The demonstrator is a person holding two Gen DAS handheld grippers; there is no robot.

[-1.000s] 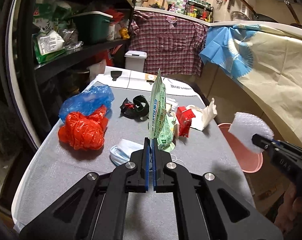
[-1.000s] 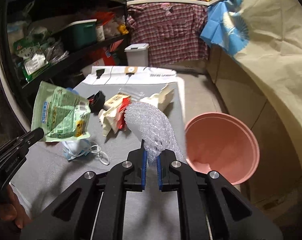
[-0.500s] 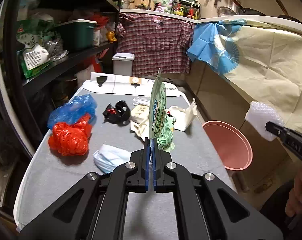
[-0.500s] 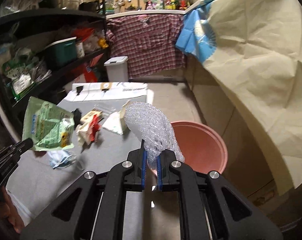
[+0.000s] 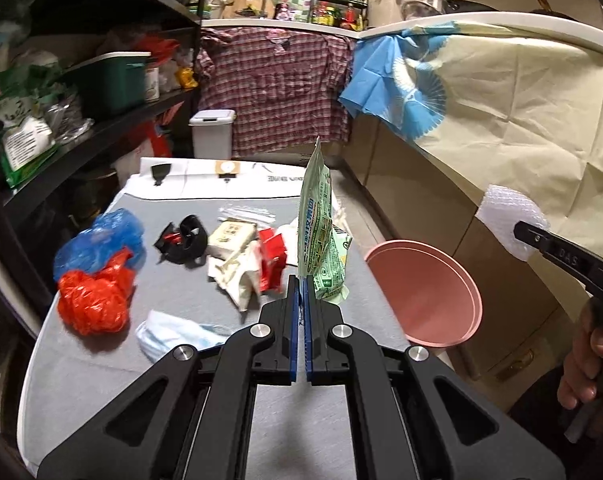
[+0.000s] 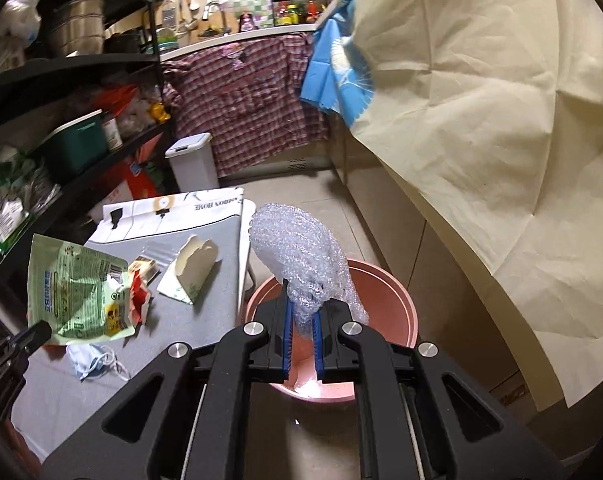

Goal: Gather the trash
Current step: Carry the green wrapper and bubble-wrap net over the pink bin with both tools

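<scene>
the left hand-held gripper (image 5: pixel 300 280) pinches a green pouch (image 5: pixel 317 232) by its bottom edge, long axis upright, held over the bench (image 5: pixel 101 360) just left of the pink tub (image 5: pixel 425 296). only the left view shows the red bag (image 5: pixel 93 304), blue bag (image 5: pixel 97 240) and black tape (image 5: pixel 185 240) well left of the tub. the right view looks down into the tub (image 6: pixel 385 300): the right hand-held gripper (image 6: pixel 302 312), fingers slightly parted, grips bubble wrap (image 6: pixel 297 248) directly above it, the wrap standing up and leaning left. a mask (image 6: pixel 89 360) lies left of the tub.
</scene>
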